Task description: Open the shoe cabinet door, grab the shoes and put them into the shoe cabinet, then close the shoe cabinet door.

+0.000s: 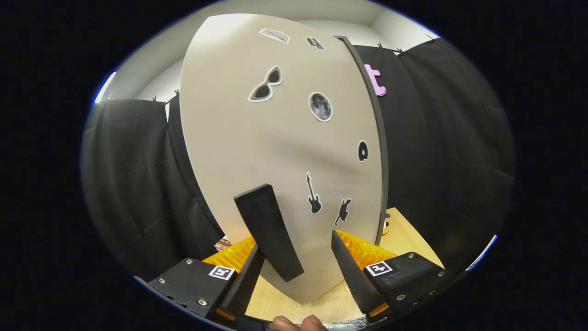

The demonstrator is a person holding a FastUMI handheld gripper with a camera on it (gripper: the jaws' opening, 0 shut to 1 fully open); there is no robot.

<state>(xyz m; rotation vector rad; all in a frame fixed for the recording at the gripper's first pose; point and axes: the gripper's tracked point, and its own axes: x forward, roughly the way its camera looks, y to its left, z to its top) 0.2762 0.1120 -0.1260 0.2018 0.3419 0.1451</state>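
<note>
A: What is nearest to the camera?

B: At the very bottom I see fingertips of a person's hand (297,323), just under the gripper (298,269). The two black fingers are spread apart, with a clear gap between them. They hold nothing. Behind each finger there is an orange ribbed part and a black block with a small square marker.

A: And between the fingers?

B: The black handle (268,230) of the shoe cabinet door (275,151) is there. It is a long dark bar, tilted, and its lower end comes down into the gap. It stands close to the left finger (245,285); if it touches, I cannot tell. The right finger (351,271) is apart from it.

A: Where is the door itself?

B: Directly ahead of the fingers, very close. It is a beige panel with a dark edge on its right side. It carries stickers: sunglasses (266,84), a moon (320,106), a guitar (313,194), a cat (342,210) and a small round one (362,151).

A: What is under it?

B: A light wooden surface (409,234), which shows below the door and to its right.

A: And the shoes?

B: I cannot make them out. Beyond the door there is black cloth on both sides, and above it a pale wall
</note>
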